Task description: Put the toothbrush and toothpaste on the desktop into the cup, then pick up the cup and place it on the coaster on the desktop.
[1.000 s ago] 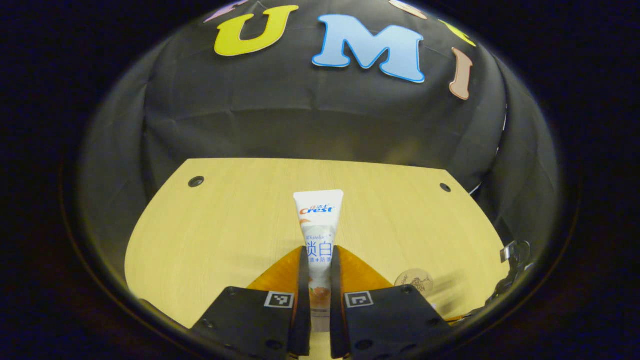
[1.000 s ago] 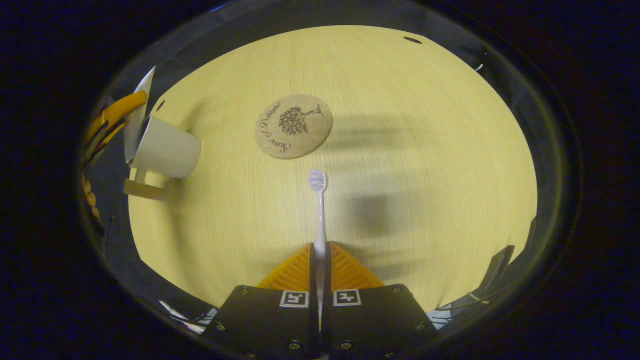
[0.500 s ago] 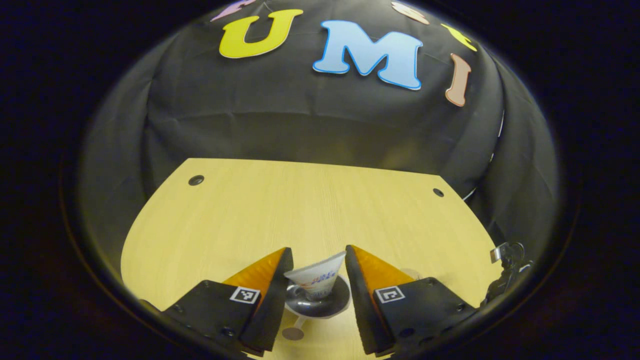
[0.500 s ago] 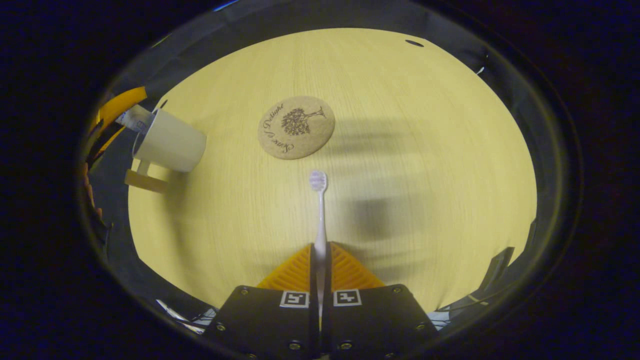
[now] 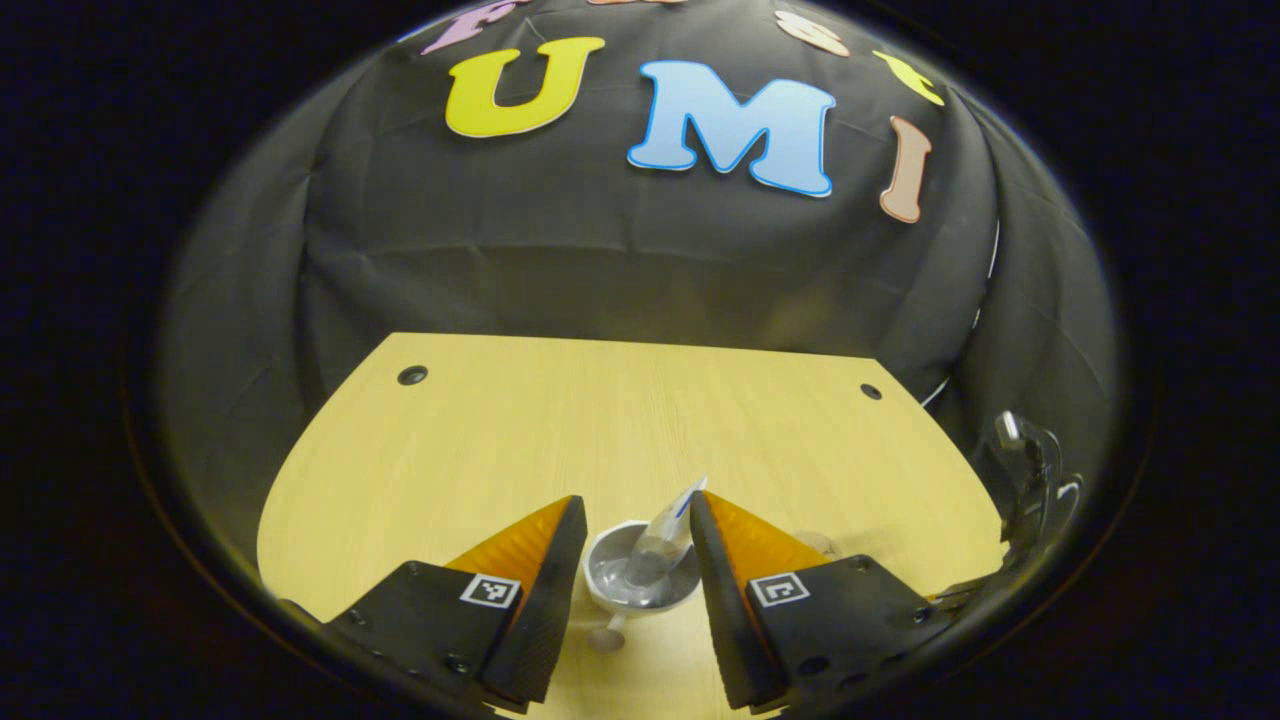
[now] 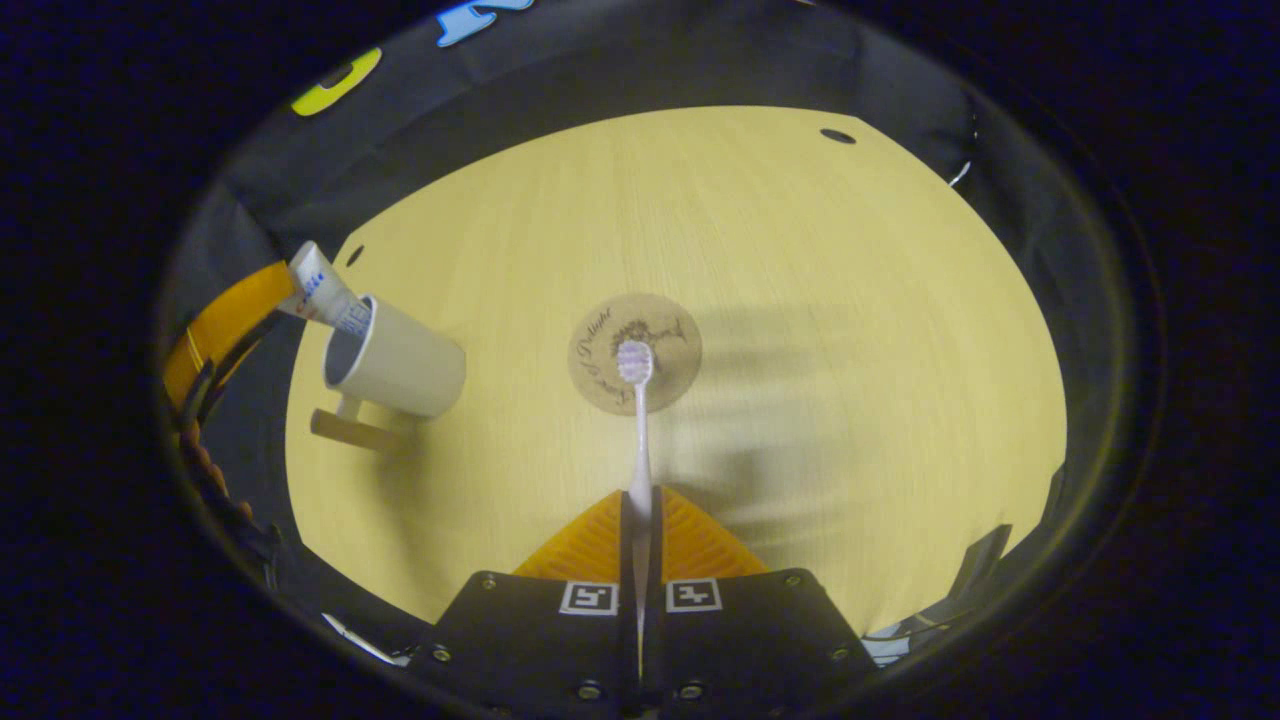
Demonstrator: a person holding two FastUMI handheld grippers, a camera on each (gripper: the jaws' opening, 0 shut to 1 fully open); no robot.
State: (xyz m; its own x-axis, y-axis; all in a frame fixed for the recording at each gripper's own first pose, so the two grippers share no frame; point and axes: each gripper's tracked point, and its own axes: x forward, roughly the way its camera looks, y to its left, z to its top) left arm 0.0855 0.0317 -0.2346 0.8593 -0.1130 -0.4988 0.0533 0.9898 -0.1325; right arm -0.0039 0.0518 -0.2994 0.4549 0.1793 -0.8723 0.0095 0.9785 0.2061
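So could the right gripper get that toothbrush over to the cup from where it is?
Probably yes. The right gripper grips the toothbrush, and bare desk lies between it and the cup. The toothpaste leans inside, leaving some room.

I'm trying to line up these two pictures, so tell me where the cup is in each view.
Left gripper view: the cup sits low at centre, between the open left gripper fingers, toothpaste leaning inside.
Right gripper view: the cup stands at the desktop's left edge, left of the coaster.
Shared landmark: the toothpaste sticking out of it.
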